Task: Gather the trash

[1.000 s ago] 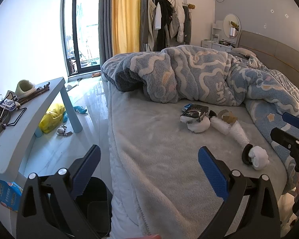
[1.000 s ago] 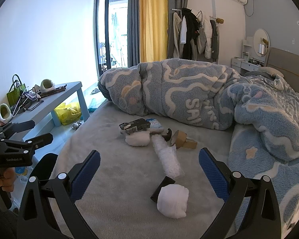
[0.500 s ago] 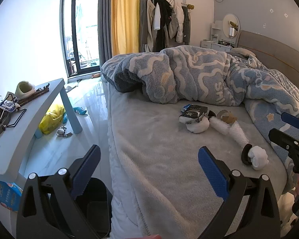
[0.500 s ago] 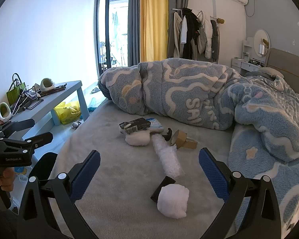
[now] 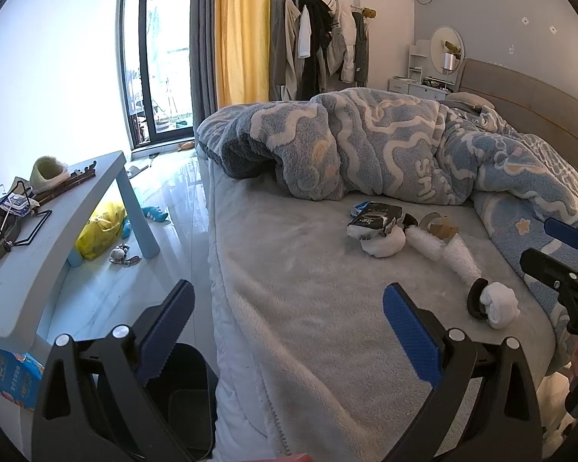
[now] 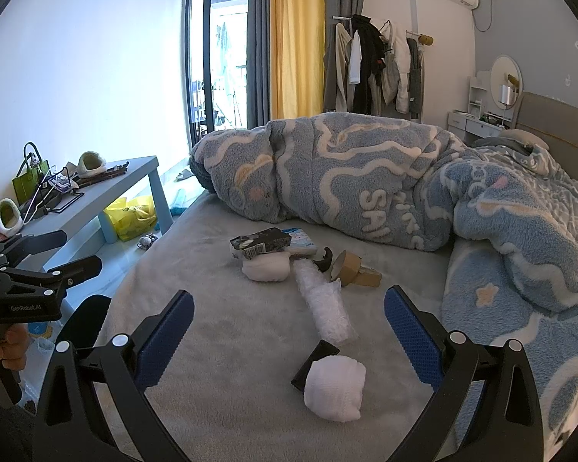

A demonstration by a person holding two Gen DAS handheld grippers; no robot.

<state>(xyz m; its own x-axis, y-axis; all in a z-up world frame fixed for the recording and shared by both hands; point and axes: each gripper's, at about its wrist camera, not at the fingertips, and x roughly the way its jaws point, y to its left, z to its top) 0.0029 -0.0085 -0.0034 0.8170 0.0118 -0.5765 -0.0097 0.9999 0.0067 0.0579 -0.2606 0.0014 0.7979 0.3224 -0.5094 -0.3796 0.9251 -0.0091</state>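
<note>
Trash lies on the grey bed sheet (image 6: 219, 346): a white wad (image 6: 335, 387) beside a small black piece (image 6: 315, 360), a white bubble-wrap roll (image 6: 325, 308), another white wad (image 6: 266, 267), a black box (image 6: 260, 242), and a brown tape roll (image 6: 346, 265). My right gripper (image 6: 289, 331) is open and empty, just short of the near wad. My left gripper (image 5: 287, 323) is open and empty over the bed's left edge, above a black bin (image 5: 187, 400). The same trash shows in the left wrist view: near wad (image 5: 499, 304), box (image 5: 373, 219).
A bunched blue-and-white blanket (image 6: 366, 184) covers the far and right side of the bed. A pale blue side table (image 5: 46, 238) with clutter stands to the left. A yellow bag (image 5: 100, 227) and small items lie on the floor under it.
Both grippers have drifted only slightly; the view has barely shifted. Nothing was taken hold of or moved on the bed.
</note>
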